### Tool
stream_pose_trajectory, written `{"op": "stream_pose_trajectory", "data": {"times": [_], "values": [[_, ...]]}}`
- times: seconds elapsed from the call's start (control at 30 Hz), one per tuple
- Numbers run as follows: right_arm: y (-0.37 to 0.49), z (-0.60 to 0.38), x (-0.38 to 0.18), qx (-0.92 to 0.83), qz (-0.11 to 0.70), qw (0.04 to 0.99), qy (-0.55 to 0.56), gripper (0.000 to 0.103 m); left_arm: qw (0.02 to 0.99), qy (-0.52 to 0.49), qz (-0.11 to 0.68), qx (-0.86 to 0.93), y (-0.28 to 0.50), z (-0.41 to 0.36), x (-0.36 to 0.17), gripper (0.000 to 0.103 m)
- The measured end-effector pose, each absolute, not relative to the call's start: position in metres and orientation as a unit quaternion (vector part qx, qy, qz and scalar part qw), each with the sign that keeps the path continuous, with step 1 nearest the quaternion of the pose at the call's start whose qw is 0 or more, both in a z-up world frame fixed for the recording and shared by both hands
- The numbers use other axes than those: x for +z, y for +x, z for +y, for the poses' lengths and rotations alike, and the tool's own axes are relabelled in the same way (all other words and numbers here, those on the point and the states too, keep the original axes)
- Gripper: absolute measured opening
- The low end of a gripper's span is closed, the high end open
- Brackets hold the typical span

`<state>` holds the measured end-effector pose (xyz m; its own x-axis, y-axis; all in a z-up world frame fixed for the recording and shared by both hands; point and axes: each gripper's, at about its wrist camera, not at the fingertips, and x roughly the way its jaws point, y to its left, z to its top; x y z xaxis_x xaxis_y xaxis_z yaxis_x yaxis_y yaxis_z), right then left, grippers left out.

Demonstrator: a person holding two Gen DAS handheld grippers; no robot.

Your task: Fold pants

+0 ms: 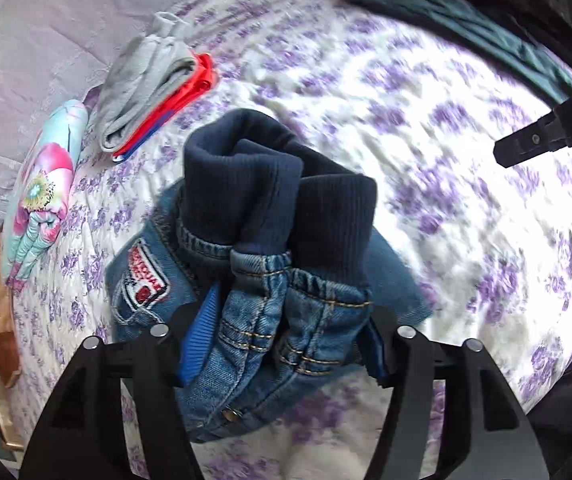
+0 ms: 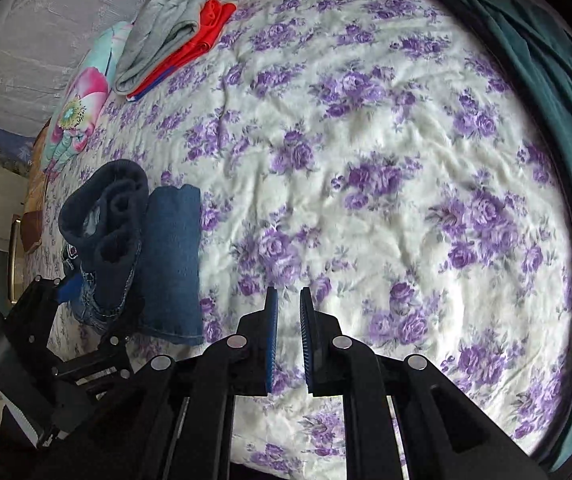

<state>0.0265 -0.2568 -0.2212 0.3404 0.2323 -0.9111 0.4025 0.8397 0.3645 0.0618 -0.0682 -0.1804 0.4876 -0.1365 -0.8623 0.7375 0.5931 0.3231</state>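
The pants (image 1: 254,216) are small blue jeans with dark navy ribbed cuffs and a red-and-white patch. They lie folded into a compact bundle on the flowered bedspread (image 1: 425,128). My left gripper (image 1: 295,300) points down over the bundle with its jaws wide apart. The denim sits between the blue pads (image 1: 202,332), and I see no squeeze on it. The right wrist view shows the same bundle (image 2: 170,260) at the left, with the left gripper (image 2: 82,292) over it. My right gripper (image 2: 289,292) hovers above bare bedspread (image 2: 365,160) with its pads nearly together and nothing between them. Its black tip (image 1: 525,148) shows at the right of the left wrist view.
A stack of folded grey and red clothes (image 2: 166,40) lies at the far side of the bed. Beside it is a rolled floral quilt (image 2: 78,112). A dark teal cloth (image 2: 545,80) runs along the right edge. The bed's left edge and a wooden piece (image 1: 4,356) are close to the bundle.
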Motion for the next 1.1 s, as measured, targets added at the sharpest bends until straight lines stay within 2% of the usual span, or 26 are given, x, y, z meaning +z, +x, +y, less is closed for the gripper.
{"op": "stream_pose_trajectory", "data": {"times": [0.03, 0.07, 0.13, 0.3, 0.5, 0.53, 0.57, 0.6, 0.67, 0.77, 0.87, 1.03, 1.1], "values": [[0.025, -0.256, -0.219, -0.052, 0.571, 0.772, 0.274, 0.013, 0.784, 0.355, 0.413, -0.3, 0.051, -0.072, -0.174, 0.076], [0.026, -0.254, -0.214, -0.049, 0.569, 0.775, 0.271, 0.013, 0.782, 0.343, 0.407, -0.324, 0.044, -0.072, -0.166, 0.082], [0.031, -0.25, -0.201, -0.04, 0.562, 0.784, 0.261, 0.013, 0.784, 0.33, 0.394, -0.349, 0.033, -0.071, -0.151, 0.086], [0.072, -0.224, -0.153, 0.028, 0.526, 0.819, 0.227, 0.013, 0.797, 0.249, 0.4, -0.378, 0.037, -0.049, -0.117, 0.086], [0.132, -0.163, -0.125, 0.137, 0.501, 0.834, 0.184, 0.013, 0.825, 0.036, 0.45, -0.339, 0.095, 0.038, -0.077, 0.085], [0.14, -0.152, -0.129, 0.152, 0.507, 0.83, 0.176, 0.013, 0.824, 0.003, 0.459, -0.333, 0.105, 0.053, -0.077, 0.081], [0.146, -0.142, -0.136, 0.16, 0.519, 0.823, 0.166, 0.014, 0.821, -0.039, 0.47, -0.324, 0.116, 0.071, -0.079, 0.07], [0.149, -0.134, -0.148, 0.153, 0.542, 0.813, 0.147, 0.017, 0.816, -0.071, 0.481, -0.313, 0.127, 0.087, -0.082, 0.065], [0.144, -0.127, -0.176, 0.113, 0.597, 0.787, 0.112, 0.02, 0.813, -0.091, 0.496, -0.293, 0.145, 0.102, -0.092, 0.051], [0.113, -0.132, -0.206, 0.089, 0.634, 0.759, 0.116, 0.02, 0.803, -0.094, 0.513, -0.287, 0.155, 0.105, -0.109, 0.039], [0.092, -0.144, -0.216, 0.082, 0.637, 0.753, 0.146, 0.019, 0.781, -0.095, 0.536, -0.305, 0.158, 0.085, -0.131, 0.034], [0.1, -0.151, -0.227, 0.081, 0.637, 0.748, 0.17, 0.018, 0.786, 0.006, 0.555, -0.273, 0.151, 0.041, -0.184, 0.034], [0.103, -0.149, -0.223, 0.078, 0.641, 0.746, 0.163, 0.018, 0.786, 0.012, 0.555, -0.271, 0.154, 0.037, -0.186, 0.035]]}}
